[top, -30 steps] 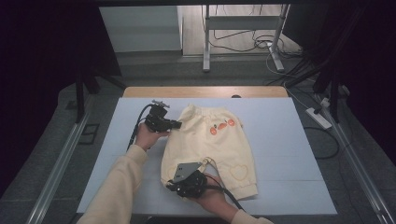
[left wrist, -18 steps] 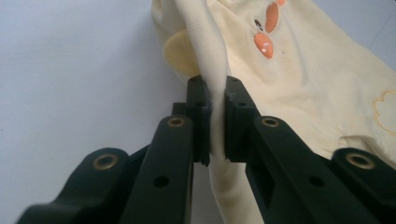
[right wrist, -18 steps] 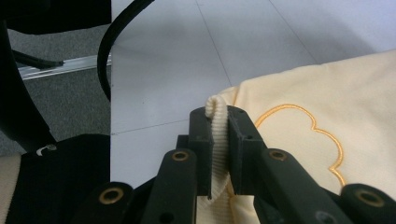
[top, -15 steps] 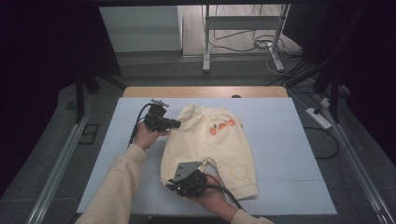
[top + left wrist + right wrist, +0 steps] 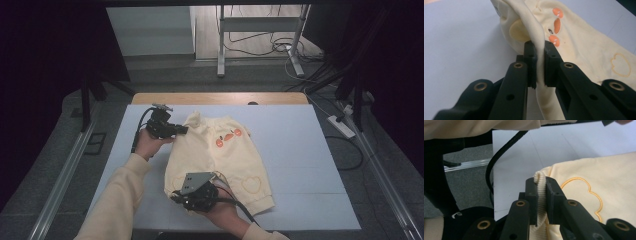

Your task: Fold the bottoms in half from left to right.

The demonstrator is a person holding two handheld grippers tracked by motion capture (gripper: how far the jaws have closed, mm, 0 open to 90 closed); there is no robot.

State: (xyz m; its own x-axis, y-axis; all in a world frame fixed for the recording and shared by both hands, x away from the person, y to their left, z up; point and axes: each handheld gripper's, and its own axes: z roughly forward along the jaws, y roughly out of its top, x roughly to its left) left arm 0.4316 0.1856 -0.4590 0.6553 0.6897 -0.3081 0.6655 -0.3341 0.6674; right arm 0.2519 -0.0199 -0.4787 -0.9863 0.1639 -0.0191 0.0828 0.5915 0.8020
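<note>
Cream-yellow shorts [image 5: 227,155] with orange fruit prints and heart outlines lie spread on the pale blue table [image 5: 300,135]. My left gripper [image 5: 183,130] is at the garment's upper left edge. In the left gripper view it [image 5: 539,53] is shut on a raised fold of the shorts [image 5: 584,42] near the orange prints. My right gripper [image 5: 176,196] is at the lower left leg hem. In the right gripper view it [image 5: 540,188] is shut on the ribbed cuff [image 5: 539,178], beside a stitched heart outline [image 5: 584,195].
A wooden strip [image 5: 220,98] borders the table's far edge. Metal rails [image 5: 65,175] run along both sides. Floor cables and a power strip [image 5: 340,126] lie at the right. A black cable [image 5: 499,152] trails by the table's near edge.
</note>
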